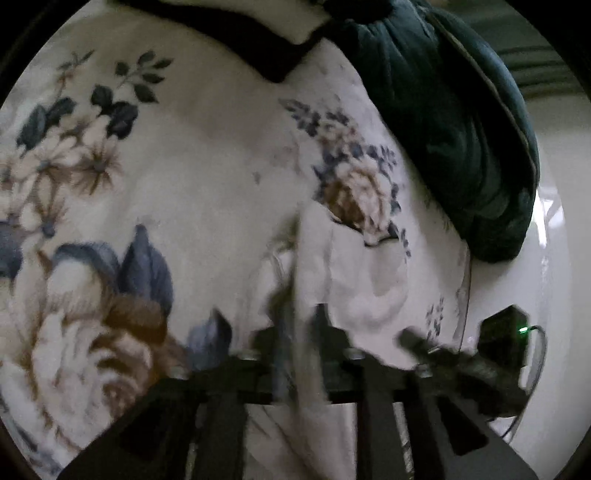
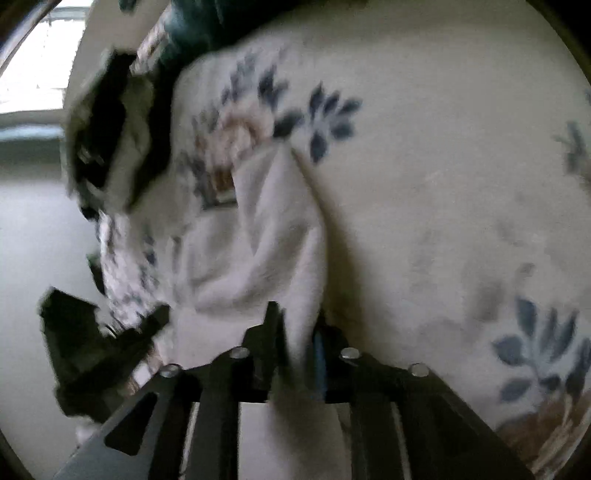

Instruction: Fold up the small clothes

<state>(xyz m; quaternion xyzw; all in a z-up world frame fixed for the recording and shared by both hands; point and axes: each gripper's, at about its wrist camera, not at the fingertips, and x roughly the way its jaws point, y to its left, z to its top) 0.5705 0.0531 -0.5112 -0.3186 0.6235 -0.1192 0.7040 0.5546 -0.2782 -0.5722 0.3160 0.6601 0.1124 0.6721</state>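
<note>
Soft matt white cloth garment [image 2: 266,236] lies on fuzzy floral-printed fabric bedspread [image 1: 192,177].

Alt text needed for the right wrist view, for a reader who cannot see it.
The right gripper pinches a white cloth over a floral bedspread. The left gripper shows blurred at left, and a dark green cushion sits at the top.

a bed spread with a cream floral blanket [image 1: 207,192] carries the things. a white garment [image 1: 351,273] lies bunched on it, and a dark green cushion [image 1: 454,140] rests at its edge.
</note>
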